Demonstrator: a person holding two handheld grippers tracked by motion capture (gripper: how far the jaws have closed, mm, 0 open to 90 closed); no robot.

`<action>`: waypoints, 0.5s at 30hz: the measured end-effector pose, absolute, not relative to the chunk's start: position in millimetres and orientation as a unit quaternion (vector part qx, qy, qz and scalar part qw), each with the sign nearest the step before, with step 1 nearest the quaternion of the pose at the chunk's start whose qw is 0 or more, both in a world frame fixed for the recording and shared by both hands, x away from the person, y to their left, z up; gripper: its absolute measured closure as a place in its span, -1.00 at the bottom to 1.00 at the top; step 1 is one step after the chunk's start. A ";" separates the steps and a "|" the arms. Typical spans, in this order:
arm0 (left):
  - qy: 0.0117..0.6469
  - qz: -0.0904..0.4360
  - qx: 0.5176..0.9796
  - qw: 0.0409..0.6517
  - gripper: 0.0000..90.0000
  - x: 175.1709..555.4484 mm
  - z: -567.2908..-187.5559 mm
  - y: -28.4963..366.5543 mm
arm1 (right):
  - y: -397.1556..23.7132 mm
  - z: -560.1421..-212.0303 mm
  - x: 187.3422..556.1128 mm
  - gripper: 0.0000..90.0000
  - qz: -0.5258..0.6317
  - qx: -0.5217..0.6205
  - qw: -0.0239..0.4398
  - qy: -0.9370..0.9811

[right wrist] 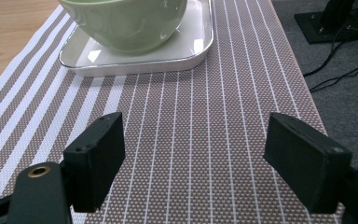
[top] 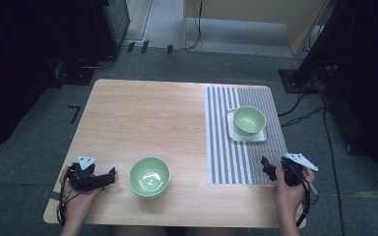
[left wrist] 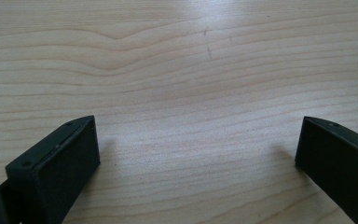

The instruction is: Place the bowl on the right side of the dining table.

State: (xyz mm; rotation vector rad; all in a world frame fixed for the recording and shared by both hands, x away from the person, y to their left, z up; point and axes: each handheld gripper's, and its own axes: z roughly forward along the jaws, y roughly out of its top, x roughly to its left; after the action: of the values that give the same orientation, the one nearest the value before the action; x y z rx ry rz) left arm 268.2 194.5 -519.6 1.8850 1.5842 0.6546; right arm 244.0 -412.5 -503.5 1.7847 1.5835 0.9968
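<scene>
**Green bowls wait, both tools empty**

Glazed green bowl (top: pixel 149 176) sits near me on the wooden table (top: pixel 142 113); a second bowl (top: pixel 249 120) rests on a white tray (top: pixel 232 132) on the striped mat (top: pixel 226 162), far right. Both look hard, slick and breakable, so I would pinch a rim. My left tool (left wrist: pixel 196 154) and right tool (right wrist: pixel 196 158) gape wide, gripping nothing.

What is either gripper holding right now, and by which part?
Nothing is held. The left gripper is open over bare wooden table, and the right gripper is open over the striped placemat, short of the green bowl on its white plate.
</scene>
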 end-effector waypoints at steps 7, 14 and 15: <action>0.595 0.246 0.707 0.293 -1.00 268.2 -519.6 194.4 | -413.2 -507.4 237.7 -0.54 0.371 0.661 0.270 0.593; 0.595 0.246 0.707 0.293 -1.00 268.2 -519.6 194.5 | -413.2 -515.8 229.7 -0.54 0.365 0.661 0.262 0.601; 0.595 0.246 0.707 0.293 -1.00 268.2 -519.6 194.5 | -413.2 -516.5 228.1 -0.54 0.365 0.663 0.259 0.600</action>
State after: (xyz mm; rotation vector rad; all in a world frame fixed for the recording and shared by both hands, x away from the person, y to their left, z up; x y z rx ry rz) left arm 268.2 194.5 -519.6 1.8847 1.5841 0.6549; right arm 228.1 -413.2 -516.5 1.7966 1.6245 0.9900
